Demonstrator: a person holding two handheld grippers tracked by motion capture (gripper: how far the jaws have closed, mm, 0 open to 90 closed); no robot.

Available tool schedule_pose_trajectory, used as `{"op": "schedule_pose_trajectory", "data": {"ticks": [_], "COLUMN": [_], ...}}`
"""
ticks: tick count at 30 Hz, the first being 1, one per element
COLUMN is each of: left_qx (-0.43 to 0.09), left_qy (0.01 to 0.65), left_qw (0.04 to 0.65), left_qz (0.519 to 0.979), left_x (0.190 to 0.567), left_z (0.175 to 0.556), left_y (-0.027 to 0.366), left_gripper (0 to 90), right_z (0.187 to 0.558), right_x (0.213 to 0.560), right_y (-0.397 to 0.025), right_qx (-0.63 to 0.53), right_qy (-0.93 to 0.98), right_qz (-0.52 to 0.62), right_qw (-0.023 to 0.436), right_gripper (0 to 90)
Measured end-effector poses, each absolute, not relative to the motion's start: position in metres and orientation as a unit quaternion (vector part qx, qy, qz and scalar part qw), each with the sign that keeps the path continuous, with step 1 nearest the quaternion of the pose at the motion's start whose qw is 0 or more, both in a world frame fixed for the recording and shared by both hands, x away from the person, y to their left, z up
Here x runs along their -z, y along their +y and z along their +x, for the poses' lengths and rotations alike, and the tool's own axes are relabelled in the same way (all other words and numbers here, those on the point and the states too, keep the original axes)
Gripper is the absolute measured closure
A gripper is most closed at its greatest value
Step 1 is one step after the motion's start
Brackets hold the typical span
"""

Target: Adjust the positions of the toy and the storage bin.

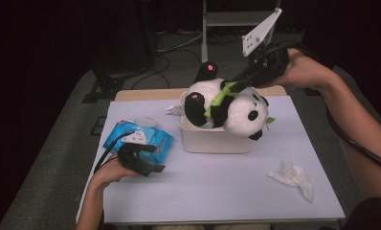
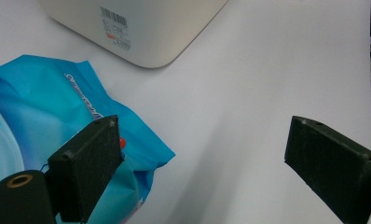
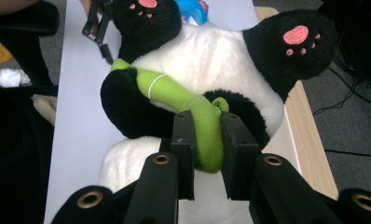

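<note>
A black-and-white plush panda (image 1: 227,105) lies across the top of a cream box (image 1: 216,139) at the table's middle back. It hugs a green bamboo stalk (image 3: 193,105). My right gripper (image 3: 207,140) is shut on that stalk, reaching in from the far right (image 1: 239,85). My left gripper (image 1: 148,163) rests low at the front left with its jaws wide apart (image 2: 200,158) and nothing between them. A blue wet-wipes pack (image 2: 58,107) lies just under and beside its left jaw, also (image 1: 140,136) in the high view.
A crumpled white tissue (image 1: 294,176) lies at the right front of the white table (image 1: 217,191). The cream box (image 2: 146,28) stands just ahead of the left gripper. A wooden edge (image 3: 309,135) runs along the table's far side, with cables on the floor beyond.
</note>
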State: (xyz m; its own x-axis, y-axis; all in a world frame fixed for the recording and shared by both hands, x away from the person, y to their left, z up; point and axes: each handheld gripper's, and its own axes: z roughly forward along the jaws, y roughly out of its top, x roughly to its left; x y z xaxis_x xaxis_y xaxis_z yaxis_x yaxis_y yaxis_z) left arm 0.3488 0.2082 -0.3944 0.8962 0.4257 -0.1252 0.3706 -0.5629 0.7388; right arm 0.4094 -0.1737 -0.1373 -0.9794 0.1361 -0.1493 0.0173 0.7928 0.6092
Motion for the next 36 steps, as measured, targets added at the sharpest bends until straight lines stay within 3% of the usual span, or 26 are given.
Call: {"op": "schedule_pose_trajectory", "data": {"ticks": [18,36], "left_qx": [-0.031,-0.03], "left_qy": [0.219,0.215], "left_qw": [0.4,0.405], "left_qz": [0.889,0.888], "left_x": [0.394,0.393], "left_z": [0.345,0.345], "left_y": [0.205,0.204], "left_gripper": [10.2,10.2], "right_z": [0.461,0.499], "right_x": [0.15,0.214], "right_y": [-0.17,-0.154], "right_qx": [-0.293,-0.281], "right_qy": [0.95,0.955], "right_qz": [0.059,0.072], "right_qw": [0.094,0.056], "right_gripper": [76.5,76.3]}}
